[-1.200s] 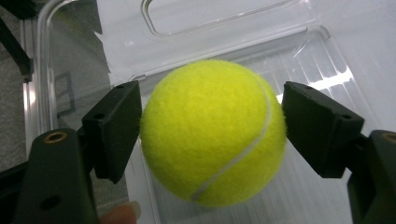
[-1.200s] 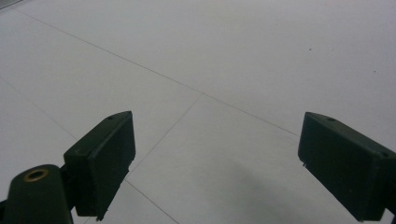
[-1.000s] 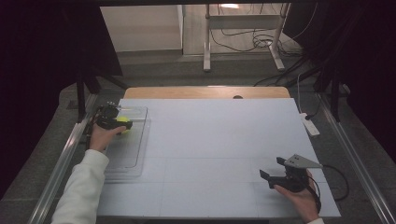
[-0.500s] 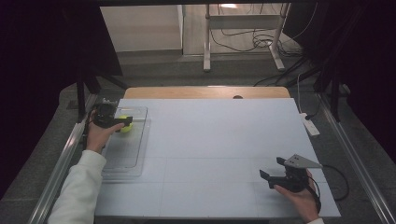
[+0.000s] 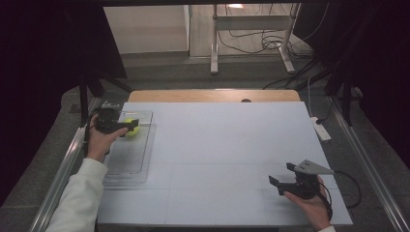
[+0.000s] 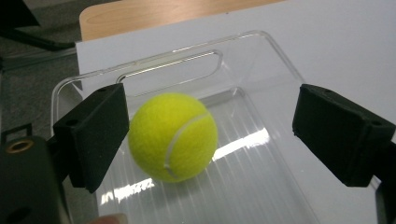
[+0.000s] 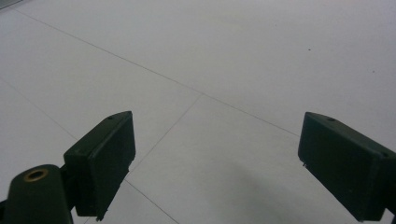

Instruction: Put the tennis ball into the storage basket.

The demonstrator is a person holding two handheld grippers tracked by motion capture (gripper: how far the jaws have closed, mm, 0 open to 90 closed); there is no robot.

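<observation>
A yellow tennis ball [image 6: 173, 137] lies in the far end of a clear plastic tray [image 6: 187, 44] at the table's left. My left gripper [image 6: 210, 135] hovers over it with the ball between its jaws. The ball sits close to one jaw and well apart from the other, so nothing grips it. These jaws have widened off the ball and have just been closing a little. In the high view the ball [image 5: 131, 127] shows just past the left gripper [image 5: 126, 126] above the tray [image 5: 130, 162]. My right gripper [image 5: 281, 174] rests open at the near right over bare white tabletop [image 7: 243, 56].
A white power strip [image 5: 321, 129] lies at the table's right edge. Metal rails [image 5: 63, 174] run along both sides. A wooden board edge [image 5: 212, 95] borders the far side, with a metal stand [image 5: 213, 43] and cables on the floor beyond.
The left gripper's jaws have spread apart from the ball and the hand has lifted and drawn back slightly. The ball stays in the tray. The right gripper has not moved.
</observation>
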